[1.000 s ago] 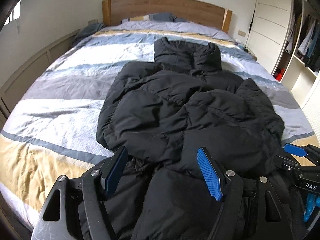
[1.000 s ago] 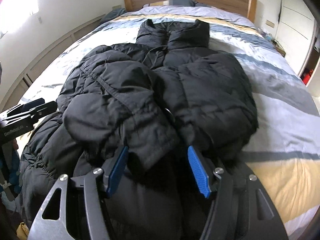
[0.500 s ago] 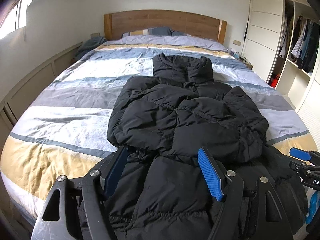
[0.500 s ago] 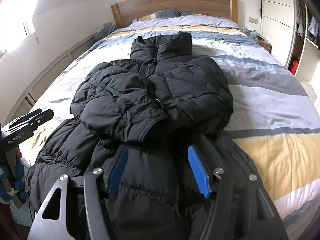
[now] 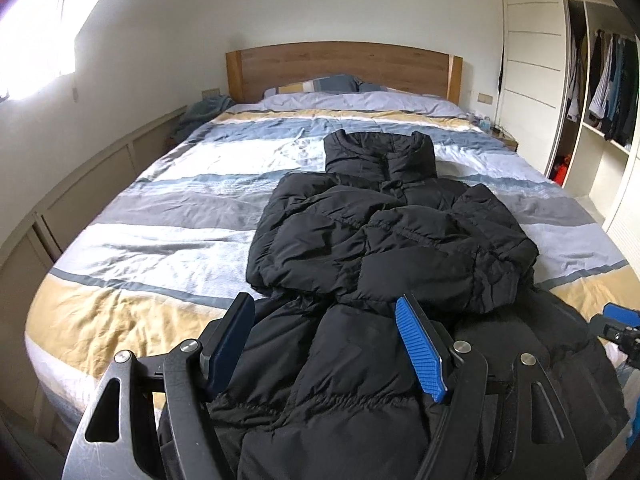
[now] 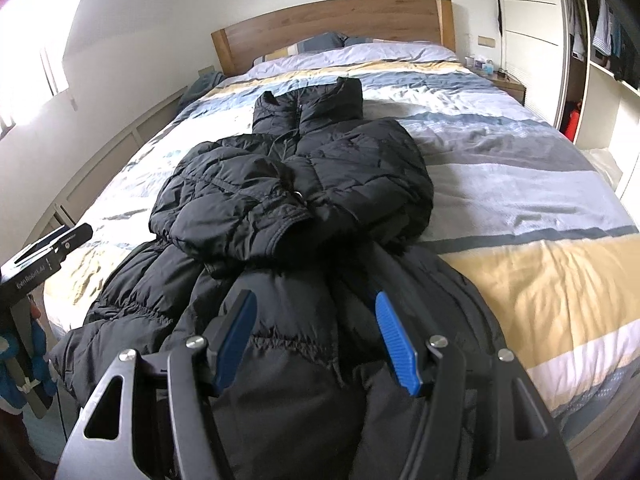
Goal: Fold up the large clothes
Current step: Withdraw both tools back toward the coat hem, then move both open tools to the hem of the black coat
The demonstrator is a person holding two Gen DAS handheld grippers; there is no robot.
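Left gripper and right gripper both released, hovering above black puffer jacket hem; sleeves crossed ahead, ready for lengthwise fold.

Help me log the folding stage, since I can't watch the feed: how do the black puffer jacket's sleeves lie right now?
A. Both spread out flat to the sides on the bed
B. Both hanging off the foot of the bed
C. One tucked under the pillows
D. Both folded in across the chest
D: both sleeves are folded in over the front of the black puffer jacket, overlapping near its middle on the striped bedspread.
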